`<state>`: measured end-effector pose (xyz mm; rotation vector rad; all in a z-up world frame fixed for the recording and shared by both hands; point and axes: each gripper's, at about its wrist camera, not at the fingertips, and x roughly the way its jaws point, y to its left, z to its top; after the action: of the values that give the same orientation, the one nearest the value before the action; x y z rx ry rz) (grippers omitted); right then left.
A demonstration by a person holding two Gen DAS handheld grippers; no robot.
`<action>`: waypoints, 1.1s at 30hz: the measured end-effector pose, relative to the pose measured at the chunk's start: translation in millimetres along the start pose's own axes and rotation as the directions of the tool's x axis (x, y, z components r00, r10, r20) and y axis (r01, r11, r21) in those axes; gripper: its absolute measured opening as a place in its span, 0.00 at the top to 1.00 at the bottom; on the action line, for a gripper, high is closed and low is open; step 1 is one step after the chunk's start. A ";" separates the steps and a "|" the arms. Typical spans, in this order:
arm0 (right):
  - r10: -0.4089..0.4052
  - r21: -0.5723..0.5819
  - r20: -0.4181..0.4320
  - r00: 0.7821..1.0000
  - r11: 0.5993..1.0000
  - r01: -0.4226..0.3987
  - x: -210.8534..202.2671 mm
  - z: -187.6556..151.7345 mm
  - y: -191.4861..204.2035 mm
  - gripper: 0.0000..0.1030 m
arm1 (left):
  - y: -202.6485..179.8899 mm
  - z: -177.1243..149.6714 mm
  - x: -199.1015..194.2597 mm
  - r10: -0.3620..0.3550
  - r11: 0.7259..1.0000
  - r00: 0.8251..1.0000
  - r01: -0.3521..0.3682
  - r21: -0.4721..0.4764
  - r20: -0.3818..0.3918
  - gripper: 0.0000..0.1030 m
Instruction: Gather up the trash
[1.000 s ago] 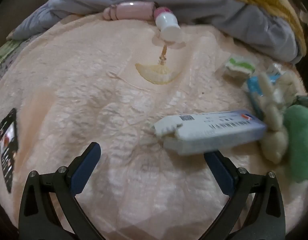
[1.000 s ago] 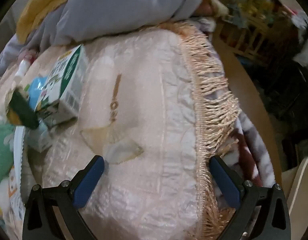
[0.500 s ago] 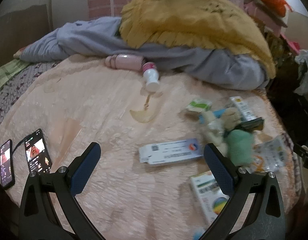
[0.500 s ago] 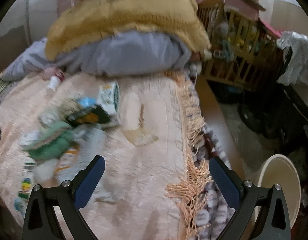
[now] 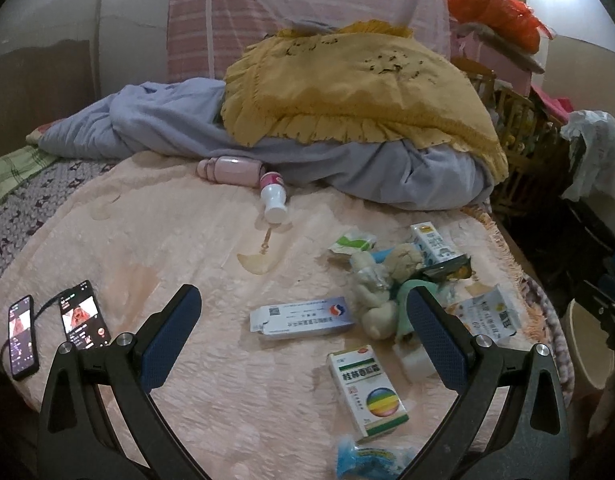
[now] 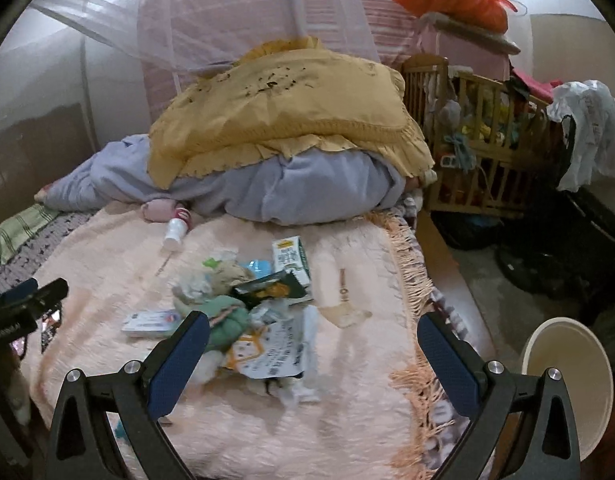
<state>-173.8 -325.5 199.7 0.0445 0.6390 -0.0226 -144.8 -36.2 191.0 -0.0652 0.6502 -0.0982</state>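
Since both tools hang apart and empty above the bed, I treat this as the pick-selection step, nothing grasped yet. Left tool (image 5: 303, 338) wide apart over the peach blanket (image 5: 147, 240); right tool (image 6: 313, 354) likewise spread, over the blanket's fringed right edge.

Nearest trash: a blue wrapper (image 5: 367, 460) at the near edge, then the green-striped medicine box (image 5: 365, 386) just beyond it. I'd take that box first with the left tool: rigid, flat sides, lying clear of the rest. Come down across its narrow width, not its length, and close gently so the carton likely won't crush or skid on the plush pile.

Next out, the long white-blue box (image 5: 303, 317) mid-blanket, same approach. To its right the heap: torn white packet (image 6: 275, 354), dark snack wrapper (image 6: 273, 290), milk carton (image 6: 291, 260). Plush toys (image 5: 377, 292) lie tangled in there; probably not trash, so pinch wrappers at a free edge and lift slowly.

Bin (image 6: 567, 384) stands on the floor past the right edge, so the right tool suits the heap. Two phones (image 5: 83, 316) at the left edge: leave alone. Far side, a white bottle (image 5: 274, 200) against the grey bedding (image 5: 167, 128); last.
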 end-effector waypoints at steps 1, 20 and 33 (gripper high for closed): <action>0.003 0.003 0.003 1.000 1.000 -0.003 -2.1 -0.2 0.4 0.00 | -2.4 -0.4 -2.3 0.001 1.000 1.000 -0.001 0.003 0.006 0.01; -0.017 -0.010 0.068 0.998 1.000 0.018 -23.6 2.6 10.1 0.00 | -33.3 -2.8 -26.0 -0.023 0.999 0.997 0.021 0.034 0.071 0.01; -0.007 -0.010 0.091 0.996 1.000 0.008 -27.5 6.4 16.0 0.00 | -34.5 -2.3 -27.5 -0.027 0.999 0.996 0.025 0.030 0.086 0.01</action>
<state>-191.5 -309.6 221.8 0.0303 0.5487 -0.0286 -170.5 -67.5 208.9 -0.0493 0.5612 -0.1292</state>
